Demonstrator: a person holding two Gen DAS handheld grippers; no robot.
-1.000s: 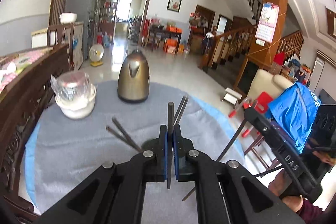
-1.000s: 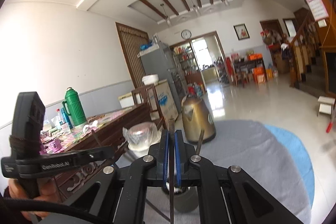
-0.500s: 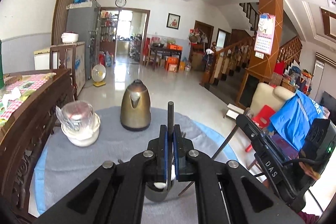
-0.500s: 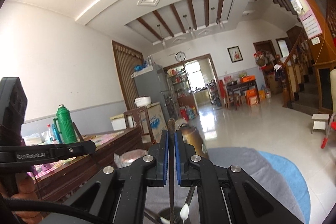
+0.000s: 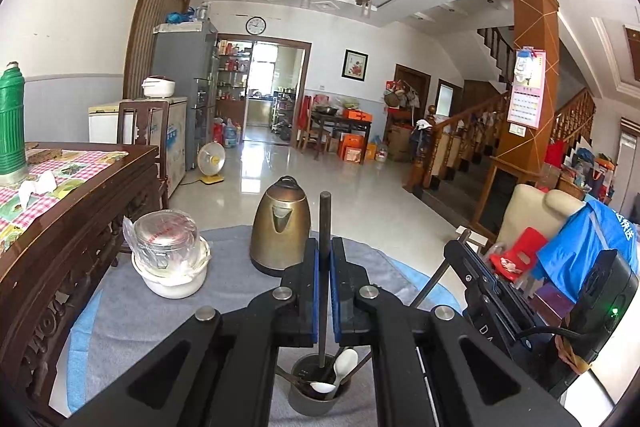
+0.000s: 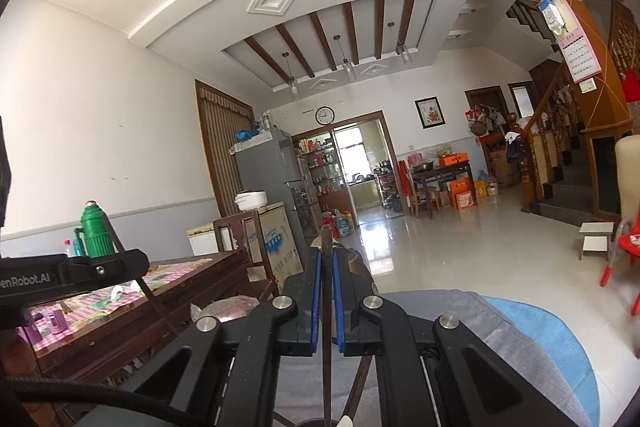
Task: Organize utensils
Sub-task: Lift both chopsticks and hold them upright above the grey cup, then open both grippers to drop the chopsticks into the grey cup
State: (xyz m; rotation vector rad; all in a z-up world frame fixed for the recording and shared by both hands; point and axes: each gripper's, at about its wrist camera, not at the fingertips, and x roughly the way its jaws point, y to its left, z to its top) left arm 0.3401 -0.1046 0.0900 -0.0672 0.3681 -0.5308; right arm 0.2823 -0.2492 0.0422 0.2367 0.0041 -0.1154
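- Dark and thin, a chopstick (image 5: pixel 324 227) stands upright between the blue pads of my left hand-held gripper (image 5: pixel 324 251), which is pinched shut on it; its lower end reaches down into the grey utensil cup (image 5: pixel 310 401) at 6 o'clock.
- White spoons (image 5: pixel 345 365) and more dark sticks already lean inside that cup.
- My right hand-held gripper (image 6: pixel 327 263) is likewise clamped on a second chopstick (image 6: pixel 327 307), upright, its lower end running off the bottom edge of the view.
- The cup sits on the grey-cloth worktop (image 5: pixel 232 279); a bronze kettle (image 5: pixel 280 231) stands at 12 o'clock from it, a white bowl under a clear lid (image 5: pixel 170 259) at 10 o'clock.
- From the left camera, my right hand-held gripper shows at 3 o'clock.
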